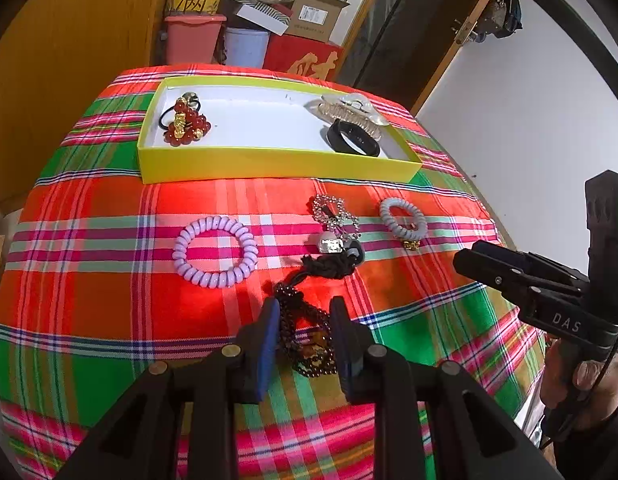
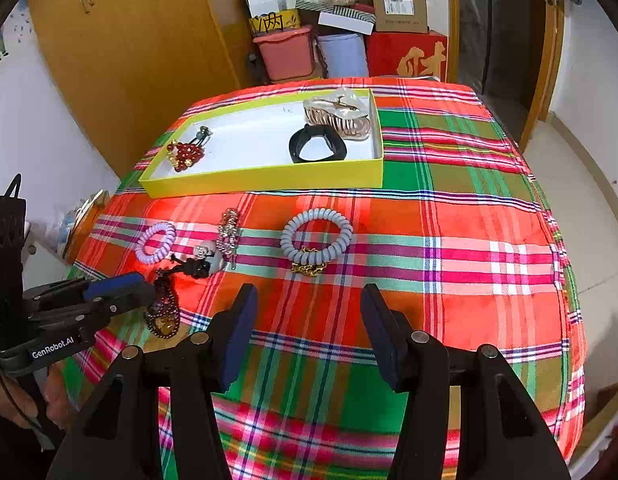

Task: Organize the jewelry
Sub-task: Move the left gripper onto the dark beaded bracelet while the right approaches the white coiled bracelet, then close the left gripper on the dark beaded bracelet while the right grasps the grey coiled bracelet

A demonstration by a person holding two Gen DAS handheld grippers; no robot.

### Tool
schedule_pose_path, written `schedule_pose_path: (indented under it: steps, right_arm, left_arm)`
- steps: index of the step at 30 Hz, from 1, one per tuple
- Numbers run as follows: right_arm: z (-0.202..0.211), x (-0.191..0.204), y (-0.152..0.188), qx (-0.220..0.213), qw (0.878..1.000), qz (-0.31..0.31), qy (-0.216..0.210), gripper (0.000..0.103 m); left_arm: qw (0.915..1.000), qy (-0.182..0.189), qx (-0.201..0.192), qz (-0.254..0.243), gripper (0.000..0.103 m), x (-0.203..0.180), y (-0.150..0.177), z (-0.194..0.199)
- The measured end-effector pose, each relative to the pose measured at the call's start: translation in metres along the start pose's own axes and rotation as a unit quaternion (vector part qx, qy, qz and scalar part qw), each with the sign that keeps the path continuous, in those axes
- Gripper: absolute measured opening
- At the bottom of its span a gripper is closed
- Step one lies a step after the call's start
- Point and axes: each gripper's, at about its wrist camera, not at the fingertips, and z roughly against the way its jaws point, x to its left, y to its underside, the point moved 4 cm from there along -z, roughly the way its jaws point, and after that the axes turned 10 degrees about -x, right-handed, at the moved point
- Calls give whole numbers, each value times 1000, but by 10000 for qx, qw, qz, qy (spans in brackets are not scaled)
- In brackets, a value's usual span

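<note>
Between our left gripper's parted jaws lies a dark beaded bracelet, ungripped, on the plaid-clothed desk. Our right gripper gapes over bare cloth. Beyond lie ribbed lilac and grey coil ties, then the yellow cardboard tray.

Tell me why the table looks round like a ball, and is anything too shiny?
Left wrist view: the fisheye lens bends the flat cloth into a dome; dark corners ring the picture, and a bright red glare spot sits beside the dark beads. Right wrist view: same bulge; the yellow box looks slanted, and glare brightens the cloth in front of it.
</note>
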Motion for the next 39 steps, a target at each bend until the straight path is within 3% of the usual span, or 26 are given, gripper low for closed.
schedule_pose_path:
  steps: [11, 13, 26, 28, 39]
  right_arm:
    - [-30, -14, -11, 130, 9997, -153, 119, 54]
    - [-37, -17, -14, 164, 9996, -189, 147, 54]
    - [-61, -15, -20, 266, 9994, -210, 114, 54]
    - [-61, -16, -20, 261, 9994, -217, 115, 54]
    - [-65, -17, -22, 343, 9990, -177, 215, 54]
  left_arm:
    - [9999, -107, 83, 51, 25, 2, 3, -16]
    - [9999, -140, 63, 32, 16, 3, 5, -15]
    - [9999, -18, -92, 46, 10, 8, 6, -4]
    - [9999, 10, -133, 48, 3, 7, 6, -1]
    - [9993, 8, -366, 91, 3, 11, -4, 12]
